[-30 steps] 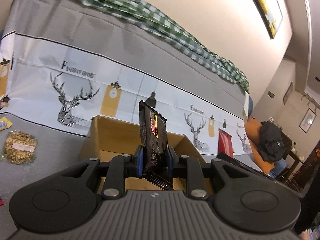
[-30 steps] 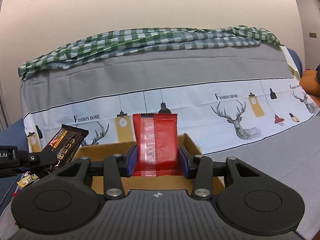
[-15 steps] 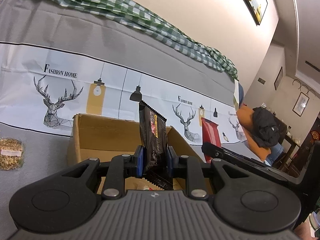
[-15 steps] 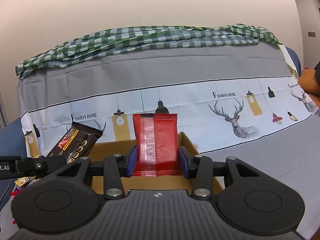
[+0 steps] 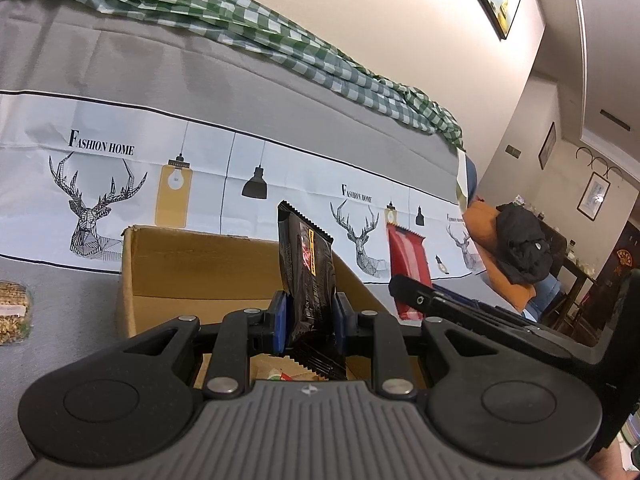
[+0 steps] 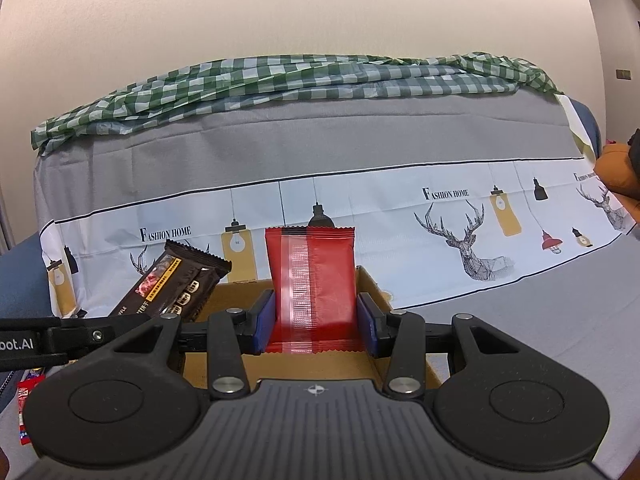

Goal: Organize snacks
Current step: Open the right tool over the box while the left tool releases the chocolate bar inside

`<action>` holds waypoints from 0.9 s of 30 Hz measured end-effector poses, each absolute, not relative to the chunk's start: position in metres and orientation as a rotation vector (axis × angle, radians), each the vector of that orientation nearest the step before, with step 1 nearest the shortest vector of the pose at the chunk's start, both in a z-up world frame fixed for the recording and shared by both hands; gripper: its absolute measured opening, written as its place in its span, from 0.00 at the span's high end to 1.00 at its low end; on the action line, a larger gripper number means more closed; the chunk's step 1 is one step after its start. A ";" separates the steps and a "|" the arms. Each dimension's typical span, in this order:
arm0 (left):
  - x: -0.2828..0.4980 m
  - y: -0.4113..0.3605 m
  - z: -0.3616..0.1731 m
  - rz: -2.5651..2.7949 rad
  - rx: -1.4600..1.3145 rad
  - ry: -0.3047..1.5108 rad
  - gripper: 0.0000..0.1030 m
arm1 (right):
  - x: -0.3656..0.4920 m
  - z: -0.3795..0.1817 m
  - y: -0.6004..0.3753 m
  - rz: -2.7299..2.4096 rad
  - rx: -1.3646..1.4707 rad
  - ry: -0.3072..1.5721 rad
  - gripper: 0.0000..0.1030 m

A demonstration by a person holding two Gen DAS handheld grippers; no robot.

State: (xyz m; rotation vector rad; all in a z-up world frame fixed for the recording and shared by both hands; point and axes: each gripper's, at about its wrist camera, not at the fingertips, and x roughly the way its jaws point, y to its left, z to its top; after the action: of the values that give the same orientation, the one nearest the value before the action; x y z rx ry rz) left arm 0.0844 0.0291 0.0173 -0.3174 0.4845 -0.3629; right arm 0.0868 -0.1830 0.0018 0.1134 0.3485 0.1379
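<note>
In the left wrist view, the left claw (image 5: 308,322) fills the bottom of the frame, its 2 blue pads clamped narrowly on a black snack packet (image 5: 307,276) that stands upright at the centre. Just past the pads sits an open cardboard box (image 5: 192,268), with a few wrappers visible on its floor at lower centre. At the far left edge a pale grain-bar packet (image 5: 12,312) lies on the grey cloth (image 5: 64,304) beside the box. At centre right the right claw reaches in from the right, holding a red snack packet (image 5: 408,264) upright beyond the box's right wall. Behind everything hangs a white printed band with deer and lamps (image 5: 120,184), and a green checked cloth (image 5: 240,20) runs across the upper left. In the right wrist view, the right claw (image 6: 316,322) occupies the bottom, its pads gripping the red snack packet (image 6: 310,280) by both side edges at the centre, above the cardboard box (image 6: 372,288). At lower left the left claw enters from the edge with the black snack packet (image 6: 172,288) tilted to the right, over the box's left side. A small red wrapper (image 6: 26,404) lies at the far lower left. The green checked cloth (image 6: 280,80) lies across the upper middle.
</note>
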 end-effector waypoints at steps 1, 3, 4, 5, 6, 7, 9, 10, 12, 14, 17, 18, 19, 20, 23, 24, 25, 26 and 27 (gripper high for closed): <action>0.084 0.029 0.017 -0.365 -0.318 0.485 0.75 | 0.086 0.002 -0.183 0.136 0.114 0.343 0.57; 0.085 0.028 0.017 -0.366 -0.314 0.485 0.75 | 0.084 0.002 -0.183 0.137 0.113 0.336 0.57; 0.085 0.028 0.017 -0.367 -0.313 0.485 0.75 | 0.083 0.003 -0.182 0.137 0.113 0.334 0.57; 0.085 0.027 0.017 -0.368 -0.314 0.484 0.75 | 0.083 0.003 -0.182 0.138 0.112 0.332 0.57; 0.085 0.027 0.017 -0.369 -0.314 0.483 0.75 | 0.082 0.003 -0.181 0.138 0.111 0.330 0.57; 0.085 0.027 0.016 -0.370 -0.314 0.483 0.75 | 0.082 0.003 -0.182 0.139 0.110 0.329 0.57; 0.086 0.026 0.016 -0.371 -0.313 0.485 0.75 | 0.081 0.003 -0.182 0.141 0.109 0.326 0.57; 0.086 0.026 0.016 -0.372 -0.313 0.484 0.75 | 0.081 0.003 -0.182 0.141 0.108 0.324 0.57; 0.086 0.025 0.016 -0.376 -0.311 0.483 0.75 | 0.081 0.004 -0.182 0.139 0.107 0.323 0.57; 0.087 0.025 0.015 -0.380 -0.312 0.487 0.75 | 0.081 0.004 -0.183 0.138 0.107 0.323 0.57; 0.087 0.023 0.015 -0.388 -0.308 0.487 0.75 | 0.082 0.005 -0.184 0.136 0.111 0.324 0.57; 0.087 0.022 0.015 -0.390 -0.305 0.488 0.75 | 0.082 0.005 -0.184 0.135 0.109 0.322 0.57; 0.087 0.022 0.015 -0.391 -0.304 0.489 0.75 | 0.081 0.005 -0.184 0.135 0.108 0.321 0.57; 0.087 0.022 0.015 -0.392 -0.304 0.488 0.75 | 0.081 0.005 -0.182 0.134 0.108 0.321 0.57; 0.087 0.022 0.014 -0.393 -0.307 0.488 0.75 | 0.081 0.006 -0.181 0.131 0.107 0.321 0.57; 0.087 0.022 0.015 -0.393 -0.308 0.487 0.75 | 0.081 0.006 -0.181 0.131 0.109 0.321 0.57; 0.086 0.022 0.015 -0.393 -0.308 0.486 0.75 | 0.081 0.005 -0.181 0.132 0.109 0.321 0.57; 0.086 0.022 0.015 -0.393 -0.307 0.486 0.75 | 0.081 0.005 -0.180 0.131 0.108 0.321 0.57; 0.087 0.022 0.015 -0.393 -0.308 0.487 0.75 | 0.081 0.005 -0.180 0.131 0.107 0.322 0.57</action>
State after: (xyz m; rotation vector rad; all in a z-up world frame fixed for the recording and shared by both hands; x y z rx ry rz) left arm 0.0865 0.0219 0.0150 -0.3075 0.4867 -0.3933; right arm 0.0808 -0.1803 0.0053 0.1074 0.3223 0.1313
